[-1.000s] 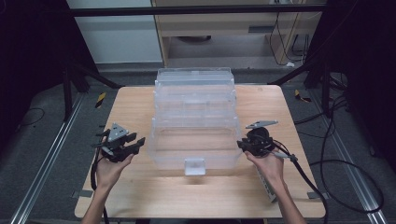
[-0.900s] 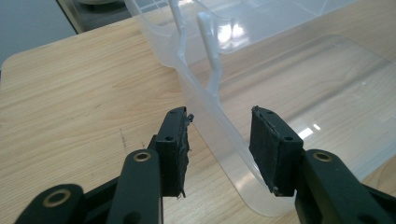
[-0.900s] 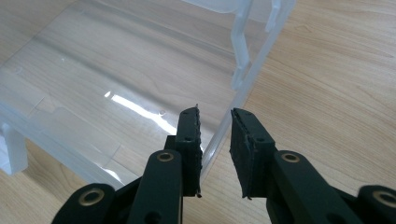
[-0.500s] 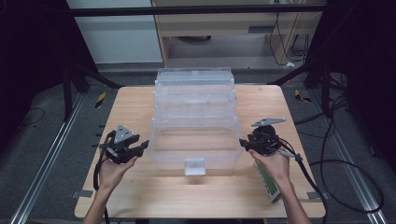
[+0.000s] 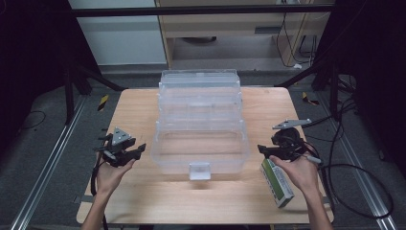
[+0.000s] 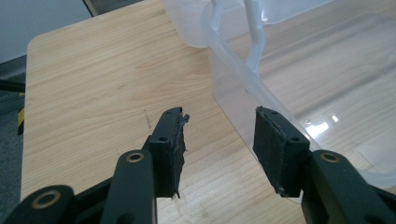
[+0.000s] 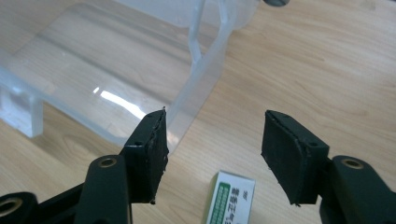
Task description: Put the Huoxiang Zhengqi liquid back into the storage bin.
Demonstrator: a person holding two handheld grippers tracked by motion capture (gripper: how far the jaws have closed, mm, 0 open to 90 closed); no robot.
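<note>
A clear plastic tiered storage box [image 5: 200,124] stands open in the middle of the wooden table [image 5: 143,108], with a small latch [image 5: 199,170] on its front wall. My left gripper [image 5: 133,151] hovers just left of the box's lowest bin, open and empty. In the left gripper view my left gripper [image 6: 219,126] has the clear bin's corner [image 6: 243,79] just ahead on the right. My right gripper [image 5: 264,150] hovers at the bin's right side, also open and empty. In the right gripper view, under my right gripper [image 7: 215,128], a green and white carton [image 7: 231,198] lies flat.
The green and white carton [image 5: 276,182] lies near the table's front right corner, partly under the right hand. Cables [image 5: 352,172] trail off the table's right side. Bare wood shows at the left [image 6: 93,93] and in front of the box.
My right gripper has drifted slightly right, away from the box, leaving more of the carton visible. My left gripper has barely shifted.
</note>
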